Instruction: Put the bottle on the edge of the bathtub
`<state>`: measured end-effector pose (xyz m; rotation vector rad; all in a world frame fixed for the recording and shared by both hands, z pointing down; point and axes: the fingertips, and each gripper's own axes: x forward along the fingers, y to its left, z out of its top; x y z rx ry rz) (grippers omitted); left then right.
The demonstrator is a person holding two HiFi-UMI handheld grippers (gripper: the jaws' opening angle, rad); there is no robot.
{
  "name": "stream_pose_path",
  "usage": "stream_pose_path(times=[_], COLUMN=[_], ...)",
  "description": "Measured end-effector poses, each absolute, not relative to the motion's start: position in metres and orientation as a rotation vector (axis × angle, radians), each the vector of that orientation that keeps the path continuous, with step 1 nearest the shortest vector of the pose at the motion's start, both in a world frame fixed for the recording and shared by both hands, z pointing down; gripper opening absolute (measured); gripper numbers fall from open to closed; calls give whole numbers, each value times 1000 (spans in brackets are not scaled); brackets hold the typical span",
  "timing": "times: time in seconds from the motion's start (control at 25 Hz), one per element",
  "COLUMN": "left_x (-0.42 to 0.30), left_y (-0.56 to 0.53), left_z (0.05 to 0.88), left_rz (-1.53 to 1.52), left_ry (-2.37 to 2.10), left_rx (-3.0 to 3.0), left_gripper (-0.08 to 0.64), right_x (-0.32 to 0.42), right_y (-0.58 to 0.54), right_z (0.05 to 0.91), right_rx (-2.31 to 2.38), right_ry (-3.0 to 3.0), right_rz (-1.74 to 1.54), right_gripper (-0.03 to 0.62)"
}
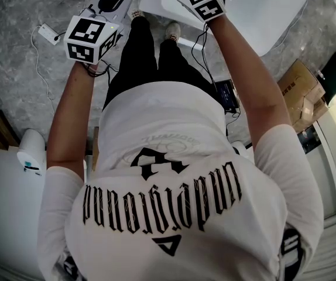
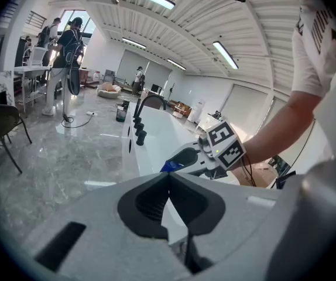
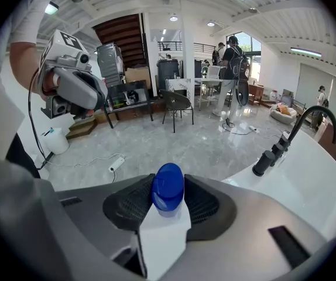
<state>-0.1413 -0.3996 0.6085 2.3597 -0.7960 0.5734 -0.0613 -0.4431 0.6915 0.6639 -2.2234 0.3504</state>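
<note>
A white bottle (image 3: pixel 164 230) with a blue cap (image 3: pixel 168 187) stands upright between the jaws of my right gripper (image 3: pixel 168 199), which is shut on it, held in the air beside the white bathtub (image 3: pixel 308 183). From the left gripper view, the blue cap (image 2: pixel 170 167) shows in the right gripper above the bathtub (image 2: pixel 154 138). My left gripper (image 2: pixel 169 185) is shut with nothing in it, its jaws meeting in a line. In the head view both marker cubes are raised in front of the person, the left cube (image 1: pixel 90 38) over the floor, the right cube (image 1: pixel 204 1) at the tub's near rim (image 1: pixel 256 16).
A black faucet (image 3: pixel 306 120) and black knobs (image 2: pixel 139 134) stand on the tub's rim. A power strip with cable (image 3: pixel 116 164) lies on the marble floor. Cardboard boxes (image 1: pixel 301 92) sit at right, a white bin (image 1: pixel 32 151) at left. Chairs (image 3: pixel 177 105) and people stand farther off.
</note>
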Motion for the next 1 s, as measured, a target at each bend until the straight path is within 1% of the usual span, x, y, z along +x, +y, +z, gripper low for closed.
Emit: stream_pose_path(times=[0.44,0.8,1.0], left_x=[-133,-109,-84], left_y=[-386,-364,-353], left_z=[608,591,569], left_rz=[565,561,548], left_ry=[-796,-826,-856], left_rx=[2366,2391,2429], left_gripper=[15,15,15], right_x=[-60,-45,-28], right_y=[-438,-416,-394], right_z=[681,642,606], right_rx=[691,720,722], right_ry=[-2255,-2311,-2365], right_rz=[339,304,283], right_gripper=[170,169,169])
